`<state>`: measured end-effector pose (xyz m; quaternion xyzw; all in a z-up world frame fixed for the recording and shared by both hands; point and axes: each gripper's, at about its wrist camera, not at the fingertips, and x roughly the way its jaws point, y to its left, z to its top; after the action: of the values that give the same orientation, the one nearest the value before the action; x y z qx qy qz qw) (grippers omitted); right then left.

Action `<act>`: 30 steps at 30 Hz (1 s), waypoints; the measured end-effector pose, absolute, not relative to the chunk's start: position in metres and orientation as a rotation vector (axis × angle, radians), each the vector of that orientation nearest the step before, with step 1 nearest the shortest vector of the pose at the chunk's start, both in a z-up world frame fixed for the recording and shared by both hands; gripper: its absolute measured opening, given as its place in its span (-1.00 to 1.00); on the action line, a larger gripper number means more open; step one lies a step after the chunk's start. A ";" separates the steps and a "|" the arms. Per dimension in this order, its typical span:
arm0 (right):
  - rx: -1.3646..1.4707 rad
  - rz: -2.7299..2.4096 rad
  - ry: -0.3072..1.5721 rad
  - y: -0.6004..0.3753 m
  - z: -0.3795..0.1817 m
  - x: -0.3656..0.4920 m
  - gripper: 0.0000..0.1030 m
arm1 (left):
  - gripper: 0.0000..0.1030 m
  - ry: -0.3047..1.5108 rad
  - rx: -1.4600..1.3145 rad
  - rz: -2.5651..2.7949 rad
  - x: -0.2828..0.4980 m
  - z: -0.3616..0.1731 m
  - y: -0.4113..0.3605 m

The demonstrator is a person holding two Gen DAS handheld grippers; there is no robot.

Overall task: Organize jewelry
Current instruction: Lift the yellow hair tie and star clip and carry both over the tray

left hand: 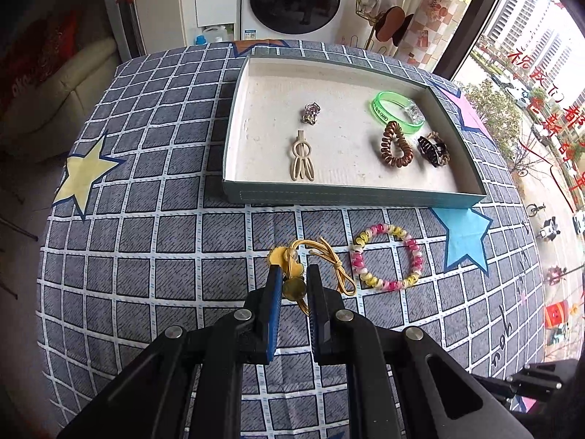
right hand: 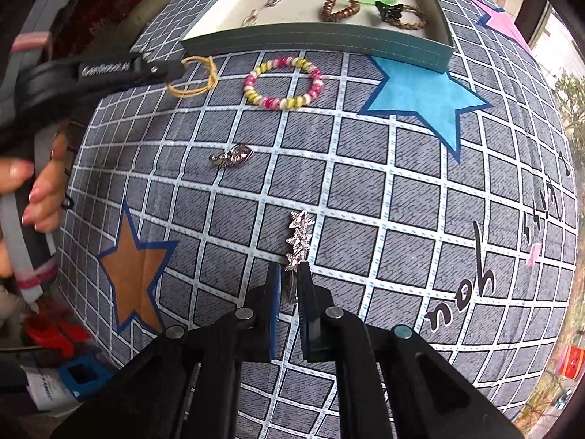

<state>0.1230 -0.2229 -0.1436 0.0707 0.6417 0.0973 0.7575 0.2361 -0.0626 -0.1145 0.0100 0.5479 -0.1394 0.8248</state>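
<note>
Left gripper [left hand: 294, 274], black with blue-faced pads, closed on a yellow elastic hair tie [left hand: 321, 259] with gold disc charms; the tie's loops and knot trail out over the cloth beyond the fingertips. In the right wrist view the same gripper enters from the left edge, held by a person's hand [right hand: 40, 190], with the yellow loop hanging at its tip. Right gripper [right hand: 289, 274], of the same build, clamped on the near end of a silver rhinestone hair clip shaped as a chain of stars [right hand: 299, 237], whose far end projects forward over the cloth. Both work above a grey grid-patterned tablecloth [right hand: 365, 190] printed with coloured stars. Just beside the yellow tie lies a pink, yellow and white beaded bracelet [left hand: 387, 258], flat on the cloth. Nearer the right gripper, apart from the bracelet, lies a small silver leaf-shaped clip [right hand: 232, 155]. Beyond the bracelet stands a shallow green-sided cardboard box with a pale floor [left hand: 347, 195]. It holds a small silver and purple ornament [left hand: 310, 112], a cream openwork hair clip [left hand: 302, 161], a translucent green bangle [left hand: 396, 111], a brown spiral coil hair tie [left hand: 395, 144] touching the bangle, and a dark claw clip [left hand: 433, 150] just beside the coil.
</note>
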 end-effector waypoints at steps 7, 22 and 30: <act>0.266 0.179 1.428 -0.244 -0.150 0.124 0.12 | -0.51 1.174 0.033 -0.287 0.225 -0.115 -0.058; -0.100 0.140 1.437 -0.190 -0.162 0.129 -0.62 | -0.51 1.172 0.031 -0.288 0.208 -0.105 -0.055; 0.120 0.159 1.425 -0.229 -0.146 0.142 -0.64 | -0.51 1.145 0.027 -0.309 0.212 -0.091 -0.060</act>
<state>0.1422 -0.2294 -0.1458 0.0547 0.6526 0.0729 0.7522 0.2125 -0.0598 -0.0912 0.0127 0.5395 -0.1454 0.8293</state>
